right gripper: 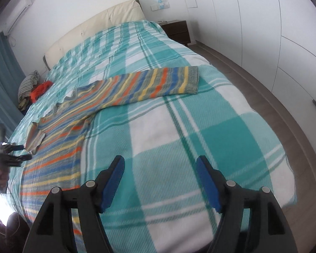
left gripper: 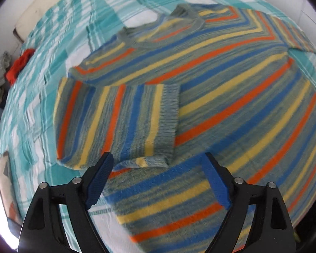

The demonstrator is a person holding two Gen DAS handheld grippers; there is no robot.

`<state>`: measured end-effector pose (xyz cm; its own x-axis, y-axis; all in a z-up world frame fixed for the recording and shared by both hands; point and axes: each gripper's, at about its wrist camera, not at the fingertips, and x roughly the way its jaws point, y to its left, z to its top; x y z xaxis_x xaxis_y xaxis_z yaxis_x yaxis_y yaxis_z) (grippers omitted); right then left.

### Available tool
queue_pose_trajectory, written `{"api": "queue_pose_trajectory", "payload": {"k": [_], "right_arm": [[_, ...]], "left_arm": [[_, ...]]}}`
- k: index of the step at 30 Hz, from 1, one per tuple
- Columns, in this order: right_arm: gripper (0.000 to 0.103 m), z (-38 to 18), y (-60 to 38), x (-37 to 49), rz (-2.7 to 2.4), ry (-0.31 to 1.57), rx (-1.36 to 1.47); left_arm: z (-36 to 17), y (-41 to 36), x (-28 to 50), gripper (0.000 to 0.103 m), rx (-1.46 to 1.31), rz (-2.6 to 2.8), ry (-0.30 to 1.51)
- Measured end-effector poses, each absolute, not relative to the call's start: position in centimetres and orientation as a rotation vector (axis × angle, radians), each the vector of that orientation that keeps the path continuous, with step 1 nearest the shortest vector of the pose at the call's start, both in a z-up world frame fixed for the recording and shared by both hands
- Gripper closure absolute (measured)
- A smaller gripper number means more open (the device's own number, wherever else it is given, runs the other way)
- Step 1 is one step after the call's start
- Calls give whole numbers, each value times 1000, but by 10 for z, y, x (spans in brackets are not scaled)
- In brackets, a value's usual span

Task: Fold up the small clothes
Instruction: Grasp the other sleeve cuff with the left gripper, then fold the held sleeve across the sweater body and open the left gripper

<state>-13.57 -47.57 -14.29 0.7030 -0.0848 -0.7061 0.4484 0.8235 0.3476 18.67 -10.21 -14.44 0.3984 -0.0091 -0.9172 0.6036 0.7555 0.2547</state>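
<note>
Striped sweater (right gripper: 107, 97) flat on plaid bedspread (right gripper: 200, 130); right gripper (right gripper: 160, 181) fingers apart.

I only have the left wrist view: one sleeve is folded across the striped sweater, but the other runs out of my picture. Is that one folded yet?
Observer: No. In the right wrist view the other sleeve lies stretched out flat on the plaid bedspread, unfolded.
Operator: Is the right tool holding it?
Observer: No. The right tool is open over bare bedspread, with nothing in it, well apart from that sleeve.
Operator: Does the cuff hang off the bed?
Observer: No. The cuff rests on the bedspread, short of the bed's edge.
</note>
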Motion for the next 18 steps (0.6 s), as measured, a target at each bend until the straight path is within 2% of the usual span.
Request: {"api": "queue_pose_trajectory", "payload": {"k": [1, 2, 3, 6, 10, 14, 18], "right_arm": [[33, -140, -466, -144, -303, 729, 524], [33, -137, -458, -151, -297, 722, 513], [33, -135, -450, -159, -292, 717, 500], [33, -129, -434, -173, -290, 706, 455], [33, -125, -437, -177, -311, 680, 461], [33, -140, -448, -172, -321, 715, 550], [33, -150, -452, -163, -322, 757, 599]], "left_arm": [[-147, -94, 198, 43, 522, -420, 1157], [-146, -82, 207, 75, 411, -420, 1189], [-140, -71, 214, 94, 341, -394, 1190], [-105, -28, 224, 96, 168, -331, 1105], [-58, 94, 242, 96, -230, -38, 980], [-69, 186, 242, 96, -399, 214, 993], [-95, 206, 238, 97, -434, 228, 1056]]}}
